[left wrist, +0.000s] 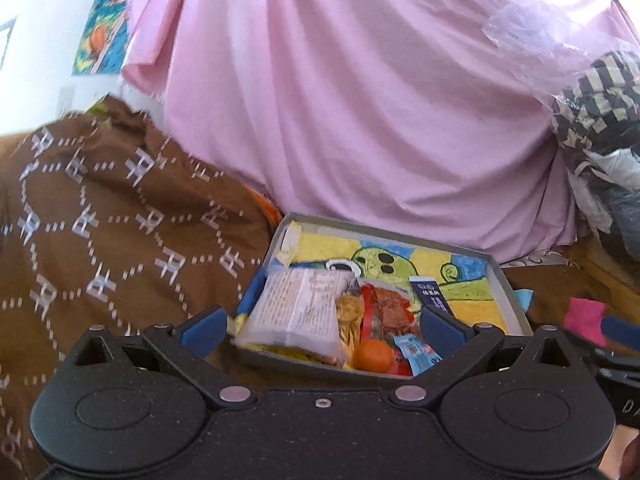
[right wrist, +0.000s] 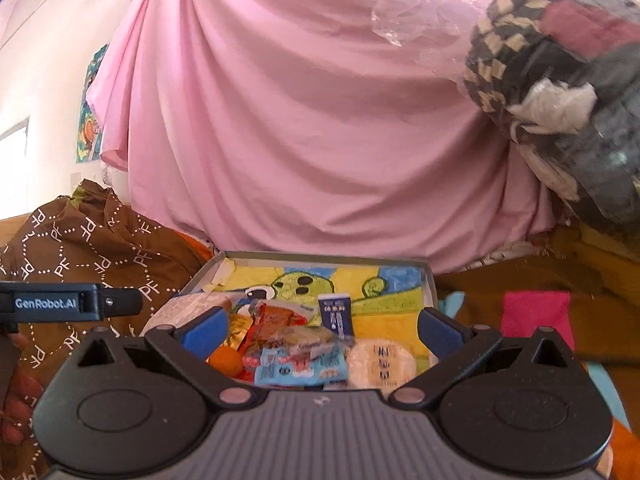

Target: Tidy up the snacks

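Lit by bright, soft daylight; washed out to glare on the white wall [left wrist: 36, 40] at upper left. Blurred by motion across the brown patterned cloth [left wrist: 100, 216]. Bowed by fisheye distortion toward dark corners. Smeared print on snack packets [right wrist: 300, 360]; faint shadows only.

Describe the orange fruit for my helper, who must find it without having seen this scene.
Find the shallow grey box with a cartoon-printed lining, in front of the pink sheet. Among the wrappers heaped at its near left lies the orange fruit, the only round, unwrapped item.
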Demonstrator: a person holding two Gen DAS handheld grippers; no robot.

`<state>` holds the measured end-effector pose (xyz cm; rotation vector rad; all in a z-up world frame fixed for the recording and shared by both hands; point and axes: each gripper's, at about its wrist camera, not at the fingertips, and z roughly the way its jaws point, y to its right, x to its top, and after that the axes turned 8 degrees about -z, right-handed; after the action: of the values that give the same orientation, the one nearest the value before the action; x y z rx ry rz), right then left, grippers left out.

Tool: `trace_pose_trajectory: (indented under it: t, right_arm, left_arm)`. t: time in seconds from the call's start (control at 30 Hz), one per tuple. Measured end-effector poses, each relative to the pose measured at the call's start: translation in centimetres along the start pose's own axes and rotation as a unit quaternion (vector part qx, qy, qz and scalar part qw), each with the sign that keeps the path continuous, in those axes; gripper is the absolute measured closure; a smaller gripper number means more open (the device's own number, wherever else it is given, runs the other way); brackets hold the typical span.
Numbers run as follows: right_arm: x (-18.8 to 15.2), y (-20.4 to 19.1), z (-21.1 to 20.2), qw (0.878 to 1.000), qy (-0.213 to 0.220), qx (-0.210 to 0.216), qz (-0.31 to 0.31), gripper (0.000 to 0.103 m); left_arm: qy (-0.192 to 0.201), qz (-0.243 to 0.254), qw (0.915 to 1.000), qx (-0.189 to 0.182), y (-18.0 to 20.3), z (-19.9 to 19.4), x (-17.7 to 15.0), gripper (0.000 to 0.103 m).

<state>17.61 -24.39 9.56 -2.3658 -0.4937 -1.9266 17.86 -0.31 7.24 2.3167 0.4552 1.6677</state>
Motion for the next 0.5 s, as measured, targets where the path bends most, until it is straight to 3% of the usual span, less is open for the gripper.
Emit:
trace_pose_trajectory:
  t: [0.2, 0.5]
  right_arm:
    - [-1.5, 0.2, -1.8, 1.0, -0.005, -0.007, 0.016, 0.0]
    - [-2.6, 1.5, -5.2, 0.999, -0.01, -0.017, 0.037, 0.0]
  left_arm:
    - [-0.01, -0.035, 0.9993, -0.005, -0.8, -1.7, -1.1, 0.001]
    - [-0.011, -0.037, 0.9991, 0.019, -0.6, -4.8, -1.6, 0.001]
